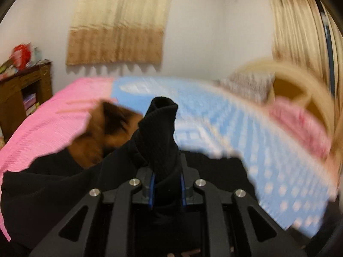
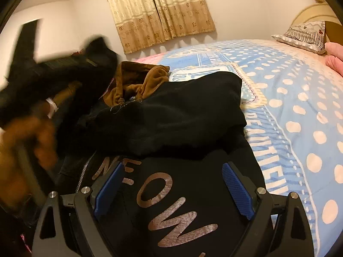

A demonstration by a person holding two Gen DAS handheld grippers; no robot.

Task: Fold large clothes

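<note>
Left gripper fingers pinch one ribbed cuff of the black hoodie, seemingly brown-lined; right gripper fingers spread wide.

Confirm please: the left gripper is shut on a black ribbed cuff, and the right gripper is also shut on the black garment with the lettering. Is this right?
Not quite. The left gripper is shut on the black ribbed cuff, but the right wrist view shows the right gripper open, its blue pads apart over the black garment with the lettering.
</note>
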